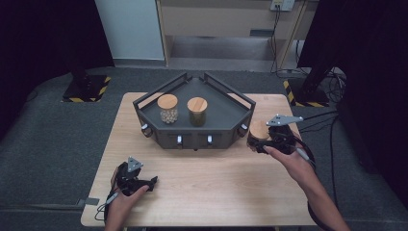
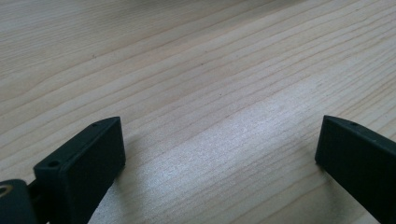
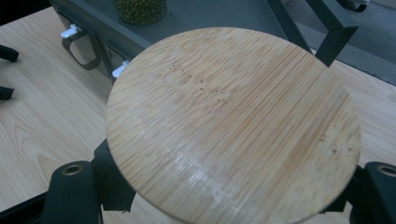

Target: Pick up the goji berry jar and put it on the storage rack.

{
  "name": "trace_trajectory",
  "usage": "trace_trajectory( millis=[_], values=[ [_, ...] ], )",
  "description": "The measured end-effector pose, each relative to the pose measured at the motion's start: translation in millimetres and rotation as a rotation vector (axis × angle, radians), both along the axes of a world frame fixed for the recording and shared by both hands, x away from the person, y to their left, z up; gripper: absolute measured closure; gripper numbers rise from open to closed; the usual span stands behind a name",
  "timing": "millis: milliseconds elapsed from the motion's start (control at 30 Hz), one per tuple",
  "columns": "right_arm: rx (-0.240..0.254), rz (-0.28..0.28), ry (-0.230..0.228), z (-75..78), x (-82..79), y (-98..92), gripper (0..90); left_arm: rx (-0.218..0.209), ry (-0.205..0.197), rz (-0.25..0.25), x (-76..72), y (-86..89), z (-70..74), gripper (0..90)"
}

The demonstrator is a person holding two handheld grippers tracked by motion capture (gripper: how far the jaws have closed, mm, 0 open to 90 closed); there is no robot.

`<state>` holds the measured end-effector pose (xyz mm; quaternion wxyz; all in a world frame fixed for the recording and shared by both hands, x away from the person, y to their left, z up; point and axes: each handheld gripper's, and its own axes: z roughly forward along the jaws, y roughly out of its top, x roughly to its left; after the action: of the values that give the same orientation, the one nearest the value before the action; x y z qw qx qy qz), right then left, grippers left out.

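From above, the right claw is clamped on a jar with a wooden lid, held upright just off the right corner of the dark tray, which lies ahead and to the left of that claw and already carries two jars, one of pale beans and one of green beans; the left claw rests well apart on the desk. The left claw's view has its jaws spread wide over bare desk. In the right claw's view the lid sits between the jaws, with the tray's rail just beyond, so I judge the jar must go up and over it.
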<state>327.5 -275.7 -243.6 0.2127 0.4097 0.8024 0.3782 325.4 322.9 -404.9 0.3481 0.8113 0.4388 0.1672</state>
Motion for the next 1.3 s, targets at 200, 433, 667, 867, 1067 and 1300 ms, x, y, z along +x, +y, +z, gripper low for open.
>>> trace_trajectory(
  millis=[200,433,667,867,1067,1300],
  values=[
    [-0.001,0.008,-0.006,6.0,6.5,4.9,26.4,0.000,0.000,0.000,0.0,0.0,0.0,0.0],
    [-0.005,0.014,-0.014,15.2,14.4,9.7,26.4,0.000,0.000,0.000,0.0,0.0,0.0,0.0],
    [-0.006,0.020,-0.019,23.6,23.0,15.7,26.4,0.000,0.000,0.000,0.0,0.0,0.0,0.0],
    [-0.013,0.020,-0.020,30.1,31.8,21.4,26.4,0.000,0.000,0.000,0.0,0.0,0.0,0.0],
    [-0.015,0.019,-0.020,34.2,40.2,25.6,26.4,0.000,0.000,0.000,0.0,0.0,0.0,0.0],
    [-0.014,0.018,-0.018,36.9,48.5,29.7,26.4,0.000,0.000,0.000,-0.1,0.0,0.0,0.0]
  ],
)
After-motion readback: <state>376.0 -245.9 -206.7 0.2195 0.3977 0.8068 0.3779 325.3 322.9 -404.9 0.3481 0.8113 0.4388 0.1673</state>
